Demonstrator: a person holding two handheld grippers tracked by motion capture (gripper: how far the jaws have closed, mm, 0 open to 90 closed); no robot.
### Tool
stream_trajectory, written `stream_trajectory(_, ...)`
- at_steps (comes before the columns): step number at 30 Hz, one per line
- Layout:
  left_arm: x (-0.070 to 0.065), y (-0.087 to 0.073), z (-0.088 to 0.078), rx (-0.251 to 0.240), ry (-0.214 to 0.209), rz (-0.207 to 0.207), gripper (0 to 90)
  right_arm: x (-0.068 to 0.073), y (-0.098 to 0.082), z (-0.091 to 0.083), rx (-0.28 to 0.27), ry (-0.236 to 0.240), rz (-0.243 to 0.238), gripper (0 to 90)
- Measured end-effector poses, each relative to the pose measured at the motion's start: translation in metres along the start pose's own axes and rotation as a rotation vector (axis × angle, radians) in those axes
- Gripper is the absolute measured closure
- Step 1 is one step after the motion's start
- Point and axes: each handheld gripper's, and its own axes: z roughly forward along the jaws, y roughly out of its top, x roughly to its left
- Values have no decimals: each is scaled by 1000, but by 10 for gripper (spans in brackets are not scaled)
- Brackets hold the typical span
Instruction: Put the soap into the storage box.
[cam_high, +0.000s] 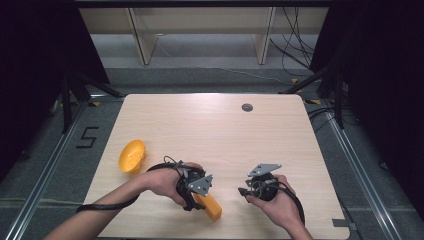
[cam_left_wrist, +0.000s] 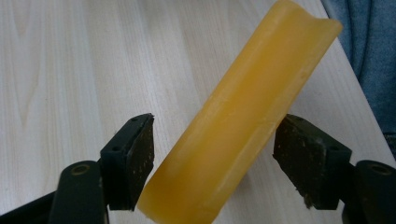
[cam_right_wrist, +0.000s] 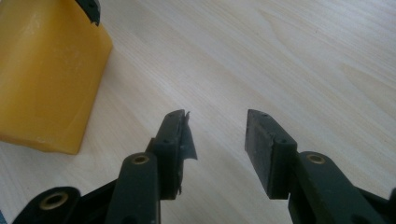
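Nearest you, by the table's (cam_high: 220, 125) front edge and a little left of its middle, lies the long yellow-orange waxy block with a shallow groove along one face (cam_left_wrist: 243, 121). Your left gripper (cam_left_wrist: 212, 154) straddles it: the jaws are spread, one on each side of the block. The right-hand pad looks to be just at its edge, and the left-hand pad stands apart from it, so nothing is pinched yet. The block runs slantwise between the jaws rather than square to them. If a grasp is what you intend, I judge you'd do well to turn your wrist until the pads face the block's long flat sides, then close slowly; the surface looks smooth and could slip or pivot under a crooked squeeze.

Your right gripper (cam_right_wrist: 217, 135) hovers low over bare wood toward the front right, jaws spread and holding nothing. The block's blunt end sits off to one side of its view. Keep it out of the way, or bring it in to steady that end.

Farther back, near the table's left edge, a round yellow plastic bowl-like piece (cam_high: 132, 156) rests tilted. Near the far edge a small grey round cap (cam_high: 247, 107) is set in the tabletop.
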Motion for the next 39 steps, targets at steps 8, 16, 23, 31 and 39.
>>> stream_trajectory(8,2,1,4,17,-25,44,331,1,0,0,9,8,9,589)
stream_trajectory(16,4,3,11,75,-58,98,344,0,0,0,7,8,12,591)
stream_trajectory(23,0,4,8,134,-70,21,485,1,0,0,9,10,6,593)
stream_trajectory(31,-8,5,5,194,-91,-220,604,0,0,3,-14,-2,-11,593)
stream_trajectory(39,-12,5,4,202,-24,-353,605,1,0,0,11,10,6,592)
